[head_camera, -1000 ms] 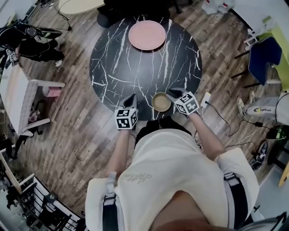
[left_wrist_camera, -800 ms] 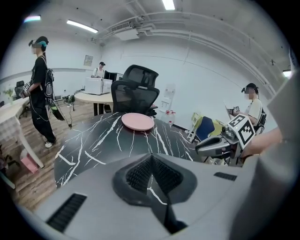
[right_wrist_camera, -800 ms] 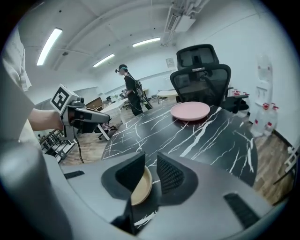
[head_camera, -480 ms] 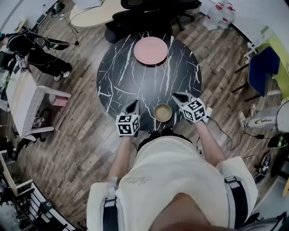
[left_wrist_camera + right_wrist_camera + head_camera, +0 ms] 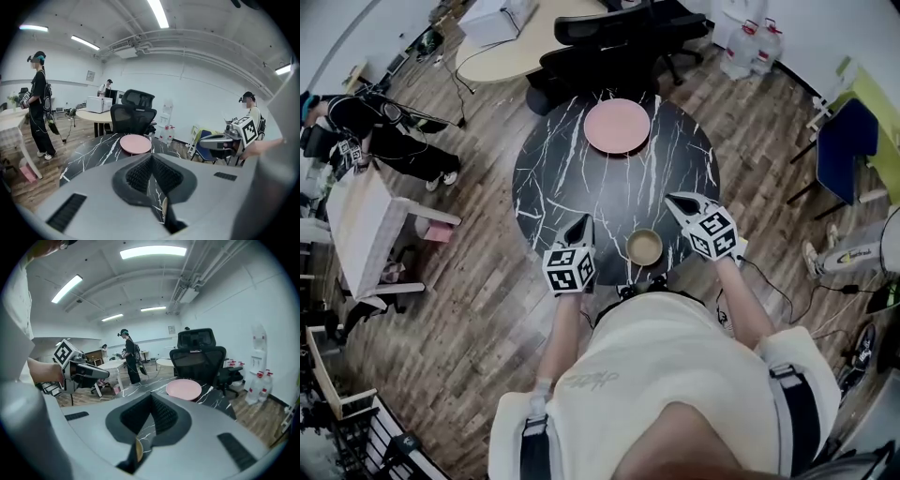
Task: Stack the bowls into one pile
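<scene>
The counter (image 5: 581, 178) is black, veined all over with thin white marble streaks; on it the dish (image 5: 617, 126) is a plain pale pink and the bowl (image 5: 644, 247) a dull tan. The floor (image 5: 478, 272) shows brown wood planks in mixed light and dark tones, one chair (image 5: 842, 131) is deep blue, and the person's shirt (image 5: 675, 347) is cream. The left tongs (image 5: 584, 223) are grey with black ribbed pads (image 5: 138, 173), and their cube (image 5: 565, 270) bears black-and-white square markers.

The 2 arms reach forward. Left gripper (image 5: 579, 228) is closed and empty; right gripper (image 5: 682, 201) has just closed on nothing.
</scene>
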`<state>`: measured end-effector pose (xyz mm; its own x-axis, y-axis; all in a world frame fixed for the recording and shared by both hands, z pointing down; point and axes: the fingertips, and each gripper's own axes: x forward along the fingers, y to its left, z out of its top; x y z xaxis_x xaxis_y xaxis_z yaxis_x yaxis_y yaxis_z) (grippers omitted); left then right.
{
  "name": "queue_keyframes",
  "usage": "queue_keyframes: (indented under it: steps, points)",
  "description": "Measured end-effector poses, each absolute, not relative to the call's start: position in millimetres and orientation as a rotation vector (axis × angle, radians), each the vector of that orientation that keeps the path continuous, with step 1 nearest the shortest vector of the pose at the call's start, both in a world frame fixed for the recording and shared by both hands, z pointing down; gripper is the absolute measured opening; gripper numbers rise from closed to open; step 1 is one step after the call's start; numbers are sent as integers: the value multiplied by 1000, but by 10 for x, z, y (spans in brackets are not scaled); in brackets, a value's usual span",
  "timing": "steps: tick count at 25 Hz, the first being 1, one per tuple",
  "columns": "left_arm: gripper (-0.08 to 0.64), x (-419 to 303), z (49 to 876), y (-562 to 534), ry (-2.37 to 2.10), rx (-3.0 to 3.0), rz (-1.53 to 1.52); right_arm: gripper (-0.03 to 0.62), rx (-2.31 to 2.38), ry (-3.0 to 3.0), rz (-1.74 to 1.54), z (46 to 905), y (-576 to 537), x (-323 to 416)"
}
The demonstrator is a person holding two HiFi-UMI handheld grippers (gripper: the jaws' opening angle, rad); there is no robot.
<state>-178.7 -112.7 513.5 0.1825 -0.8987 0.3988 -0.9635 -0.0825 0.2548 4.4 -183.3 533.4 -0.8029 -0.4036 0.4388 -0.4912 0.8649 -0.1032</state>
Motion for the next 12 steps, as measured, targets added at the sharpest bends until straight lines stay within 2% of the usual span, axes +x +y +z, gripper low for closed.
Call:
queue_keyframes:
  steps: [12]
  points:
    - [18,-1814,4335,-1379,-1822,2168,168,8,693,-2751,244,4425,-1927,-209]
